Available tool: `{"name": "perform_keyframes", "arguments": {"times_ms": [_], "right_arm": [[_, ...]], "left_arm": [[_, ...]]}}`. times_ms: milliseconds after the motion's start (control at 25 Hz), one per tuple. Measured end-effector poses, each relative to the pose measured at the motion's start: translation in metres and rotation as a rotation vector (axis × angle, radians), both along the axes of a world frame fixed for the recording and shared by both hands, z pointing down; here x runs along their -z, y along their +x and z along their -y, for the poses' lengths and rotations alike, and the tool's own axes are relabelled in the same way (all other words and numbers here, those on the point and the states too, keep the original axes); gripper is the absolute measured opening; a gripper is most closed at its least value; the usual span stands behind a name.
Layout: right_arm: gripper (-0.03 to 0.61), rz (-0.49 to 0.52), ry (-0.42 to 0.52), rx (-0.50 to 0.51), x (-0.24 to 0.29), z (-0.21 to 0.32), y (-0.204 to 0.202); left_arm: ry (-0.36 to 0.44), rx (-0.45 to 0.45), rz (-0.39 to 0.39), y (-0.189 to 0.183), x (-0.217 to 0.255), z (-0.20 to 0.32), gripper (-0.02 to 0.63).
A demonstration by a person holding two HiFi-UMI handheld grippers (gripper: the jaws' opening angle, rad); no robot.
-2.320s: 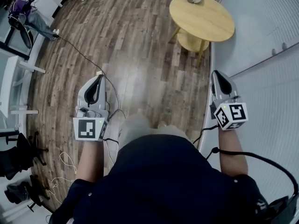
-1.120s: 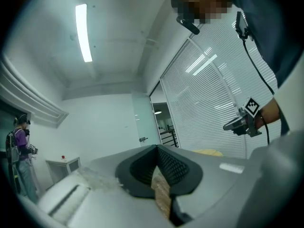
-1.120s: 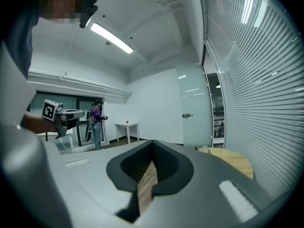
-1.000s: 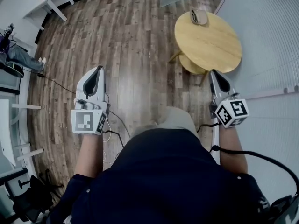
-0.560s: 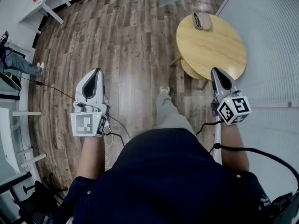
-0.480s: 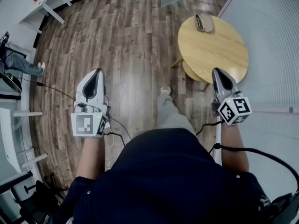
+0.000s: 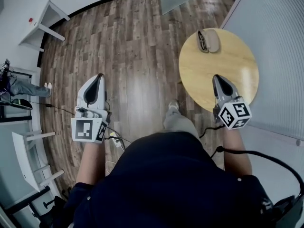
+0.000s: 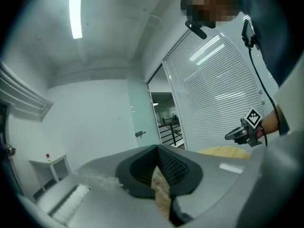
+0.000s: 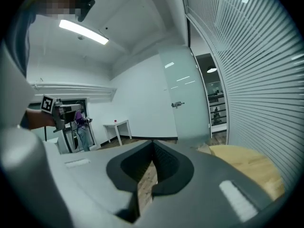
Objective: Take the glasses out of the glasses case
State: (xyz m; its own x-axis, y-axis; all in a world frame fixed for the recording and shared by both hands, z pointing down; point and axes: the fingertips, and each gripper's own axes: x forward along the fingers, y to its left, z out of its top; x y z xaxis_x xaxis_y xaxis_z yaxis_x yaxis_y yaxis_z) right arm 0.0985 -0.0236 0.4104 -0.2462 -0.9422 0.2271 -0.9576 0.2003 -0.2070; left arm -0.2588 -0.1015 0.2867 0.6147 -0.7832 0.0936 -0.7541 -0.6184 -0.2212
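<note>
Two pairs of tongs are held out in front of the person, one in each hand, at about the same height. The left tongs hang over the plank floor, well apart from the furniture. Their tips are pressed together with nothing between them, as the left gripper view shows. The right tongs are likewise closed tip to tip and empty. From above they sit over the near part of the round worktop, pointing across it.

The wooden top is bare on the near side. At its far edge lies the tan glasses case, well away from both tongs and touched by neither. A dark outline shows along the case's left half, but it is too small to tell whether the case is open or what lies in it. Beyond, at the far left by the wall, stands a small white desk.
</note>
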Motion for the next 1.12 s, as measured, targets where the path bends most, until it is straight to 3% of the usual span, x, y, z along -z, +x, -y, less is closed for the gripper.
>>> {"name": "perform_keyframes", "arguments": {"times_ms": [320, 560, 840, 1120], "right_arm": [[0.009, -0.019, -0.025, 0.003, -0.007, 0.091, 0.050], [0.009, -0.021, -0.035, -0.032, 0.000, 0.122, 0.062], [0.009, -0.027, -0.059, -0.128, -0.012, 0.132, 0.072], [0.009, -0.061, -0.107, -0.264, -0.021, 0.152, 0.082]], "left_arm": [[0.015, -0.077, 0.005, 0.088, 0.012, 0.108, 0.005], [-0.003, -0.138, 0.012, 0.115, 0.008, 0.147, 0.005], [-0.035, -0.258, 0.005, 0.159, -0.022, 0.193, 0.005], [0.001, -0.435, -0.005, 0.203, -0.029, 0.252, 0.005]]}}
